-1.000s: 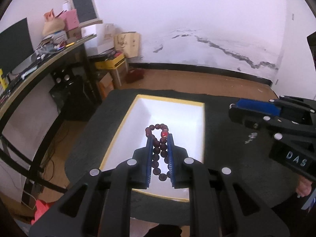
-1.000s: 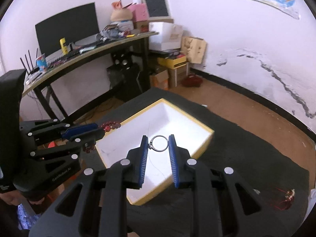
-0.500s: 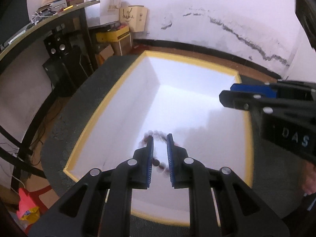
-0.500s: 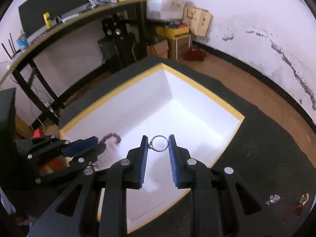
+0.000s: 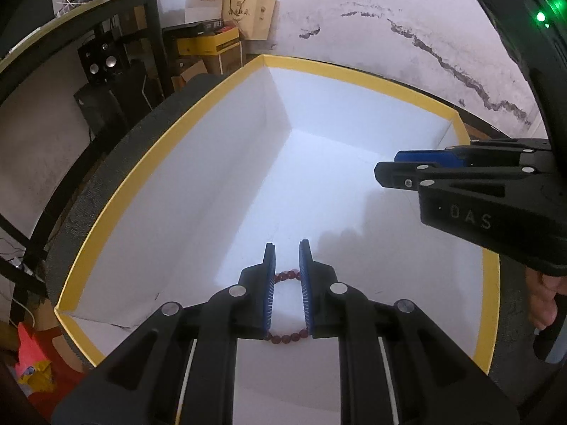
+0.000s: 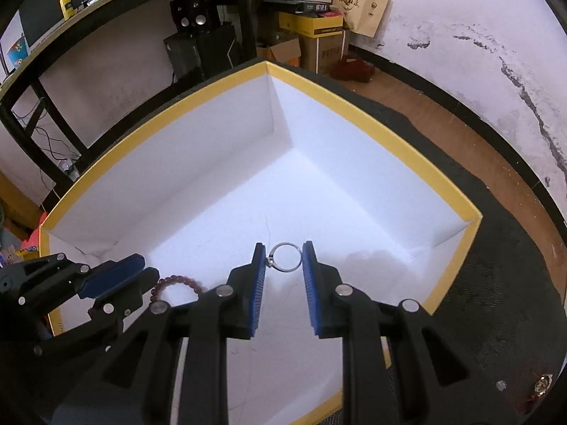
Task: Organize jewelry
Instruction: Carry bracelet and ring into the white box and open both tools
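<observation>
Dark red beads of a bracelet (image 5: 287,306) lie on the white floor of the yellow-rimmed box (image 5: 170,148), low in the centre of the left wrist view, with the left hand-held gripper (image 5: 287,283) set over the loop. Its blue pads (image 5: 270,283) stand a little apart and the beads show above and below them, but whether they pinch the strand or have let it go I cannot tell.

The silver ring (image 6: 286,256) sits at the centre of the right wrist view, spanned between the tips of the right hand-held gripper (image 6: 283,258), which holds it by its outer edge above the box floor.

The likeliest trouble, as I judge it, is the ring. It is gripped only at the very tips, across a smooth round band, so a slight twist or an uneven release could make it spring sideways and roll. A ring that bounces might clear the low wall at lower right and land on the black table (image 6: 496,283).

The two tools are also close: in the right wrist view the left one reaches in from the lower left, near the bracelet, so a careless lift could drag the beads or knock the other tool.

Both point forward and downward into the box.
</observation>
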The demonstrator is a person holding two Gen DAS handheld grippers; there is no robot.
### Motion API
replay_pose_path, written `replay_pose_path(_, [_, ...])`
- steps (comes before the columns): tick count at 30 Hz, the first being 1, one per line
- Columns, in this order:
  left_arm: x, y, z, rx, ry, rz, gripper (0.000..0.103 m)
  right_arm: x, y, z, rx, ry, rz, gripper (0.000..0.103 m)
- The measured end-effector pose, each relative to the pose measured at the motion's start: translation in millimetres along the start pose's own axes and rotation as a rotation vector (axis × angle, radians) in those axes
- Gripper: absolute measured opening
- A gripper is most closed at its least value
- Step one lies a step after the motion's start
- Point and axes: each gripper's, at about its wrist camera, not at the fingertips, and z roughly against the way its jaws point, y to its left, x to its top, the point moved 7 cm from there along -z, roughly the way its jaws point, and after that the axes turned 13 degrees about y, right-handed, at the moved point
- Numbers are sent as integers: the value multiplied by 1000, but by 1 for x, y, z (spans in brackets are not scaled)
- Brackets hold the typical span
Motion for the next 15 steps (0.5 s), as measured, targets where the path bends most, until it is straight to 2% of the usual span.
replay_pose_path(6, [-1, 0, 1, 7, -3, 5, 14, 1, -1, -4, 3, 6, 0, 22])
replay_pose_path(8, [-2, -2, 1, 10, 9, 9, 17, 2, -1, -3, 0, 3, 1, 22])
replay_pose_path(9, [-2, -2, 0, 13, 22, 12, 38, 4, -1, -2, -3, 4, 0, 29])
replay_pose_path(10, [-2, -3, 2, 22, 29, 19, 75, 5, -2, 1, -6, -7, -10, 64])
replay_pose_path(11, [-1, -3, 8, 23, 13, 25, 90, 8, -4, 8, -7, -42, -25, 84])
replay_pose_path(12, [1, -5, 17, 22, -29, 31, 98, 9, -4, 15, -15, -75, -32, 97])
replay_pose_path(13, [1, -7, 22, 27, -50, 25, 98, 9, -6, 17, -21, -82, -31, 97])
replay_pose_path(15, [-1, -13, 20, 26, -28, -1, 98, 12, -7, 23, -22, -93, -36, 97])
